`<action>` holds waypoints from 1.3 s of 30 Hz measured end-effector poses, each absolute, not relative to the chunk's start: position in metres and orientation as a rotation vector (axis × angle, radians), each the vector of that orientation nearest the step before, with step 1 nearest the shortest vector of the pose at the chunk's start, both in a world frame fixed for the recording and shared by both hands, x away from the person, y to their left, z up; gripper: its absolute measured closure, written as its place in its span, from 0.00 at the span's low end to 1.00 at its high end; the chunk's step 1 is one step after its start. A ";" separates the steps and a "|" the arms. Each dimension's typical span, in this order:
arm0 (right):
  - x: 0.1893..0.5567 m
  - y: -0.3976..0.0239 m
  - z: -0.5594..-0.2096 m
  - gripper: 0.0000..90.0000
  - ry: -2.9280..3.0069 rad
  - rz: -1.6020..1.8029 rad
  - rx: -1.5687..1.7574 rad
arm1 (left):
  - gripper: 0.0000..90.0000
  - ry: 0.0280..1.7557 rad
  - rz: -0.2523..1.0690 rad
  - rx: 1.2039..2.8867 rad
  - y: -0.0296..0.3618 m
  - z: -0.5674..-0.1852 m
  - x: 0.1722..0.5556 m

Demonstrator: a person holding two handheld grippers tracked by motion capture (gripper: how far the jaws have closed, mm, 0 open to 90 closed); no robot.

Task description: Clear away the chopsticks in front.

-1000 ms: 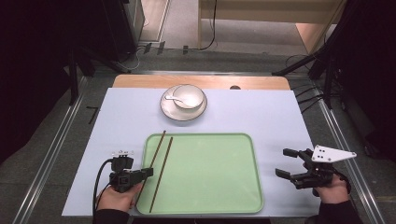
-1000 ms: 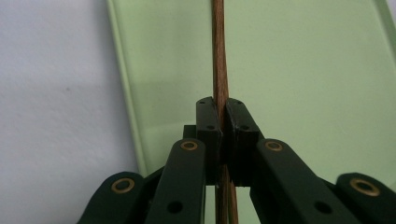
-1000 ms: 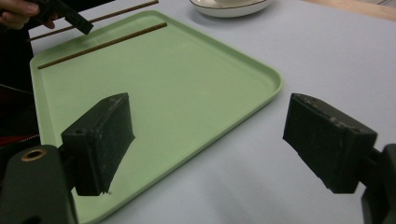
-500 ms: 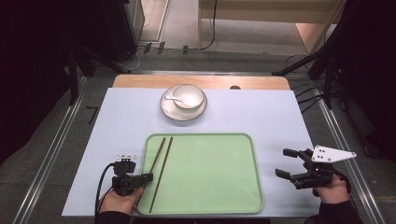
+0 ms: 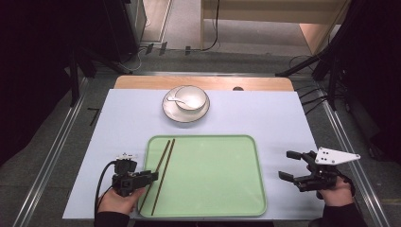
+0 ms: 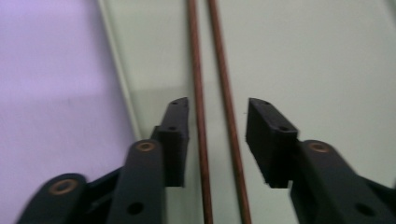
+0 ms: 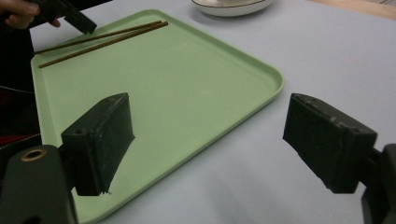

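The two thin brown wooden chopsticks (image 6: pixel 212 93) lie side by side on the left part of the flat pale-green plastic tray (image 5: pixel 213 179), near its left rim. The left tongs (image 5: pixel 144 177) hang right over them; their jaws have just been opening and now stand apart on either side of the sticks, neither pad pressing. This looks like the release after setting the chopsticks down, so the next move should be lifting those tongs straight away without nudging the sticks. The right tongs (image 5: pixel 288 165) wait spread wide and empty over the pale-blue bench (image 5: pixel 283 123), just right of the tray.
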State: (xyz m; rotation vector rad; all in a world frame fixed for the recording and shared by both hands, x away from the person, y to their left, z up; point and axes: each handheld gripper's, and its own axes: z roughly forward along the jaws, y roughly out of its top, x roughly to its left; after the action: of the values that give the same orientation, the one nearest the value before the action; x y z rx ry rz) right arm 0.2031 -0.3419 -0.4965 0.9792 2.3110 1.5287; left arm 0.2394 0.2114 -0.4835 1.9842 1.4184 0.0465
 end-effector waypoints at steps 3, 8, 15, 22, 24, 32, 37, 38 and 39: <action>0.204 -0.342 -0.497 0.18 2.312 1.530 0.982 | 0.53 1.346 0.060 1.985 0.223 -0.477 0.244; 0.203 -0.343 -0.497 0.18 2.308 1.529 0.986 | 0.42 1.301 0.059 1.987 0.240 -0.474 0.250; 0.204 -0.343 -0.497 0.18 2.310 1.528 0.994 | 0.37 1.195 0.145 2.034 0.260 -0.472 0.252; 0.204 -0.343 -0.497 0.18 2.314 1.528 0.996 | 0.32 1.156 0.208 2.009 0.285 -0.471 0.246; 0.203 -0.343 -0.497 0.18 2.313 1.528 0.998 | 0.31 1.147 0.228 2.008 0.292 -0.473 0.244; 0.203 -0.343 -0.496 0.18 2.309 1.527 1.004 | 0.30 1.117 0.258 2.017 0.298 -0.478 0.245; 0.203 -0.343 -0.496 0.18 2.307 1.530 1.002 | 0.30 1.112 0.250 2.016 0.298 -0.478 0.245; 0.203 -0.343 -0.496 0.18 2.308 1.527 1.002 | 0.30 1.118 0.254 2.011 0.298 -0.478 0.245; 0.203 -0.343 -0.496 0.18 2.307 1.526 1.003 | 0.30 1.124 0.261 2.004 0.298 -0.478 0.245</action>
State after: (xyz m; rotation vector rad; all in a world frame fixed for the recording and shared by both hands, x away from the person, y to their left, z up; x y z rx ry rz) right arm 0.2030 -0.3431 -0.4961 1.0033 2.3073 1.5262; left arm 0.2447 0.2980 -0.4775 2.0037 1.1242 0.2610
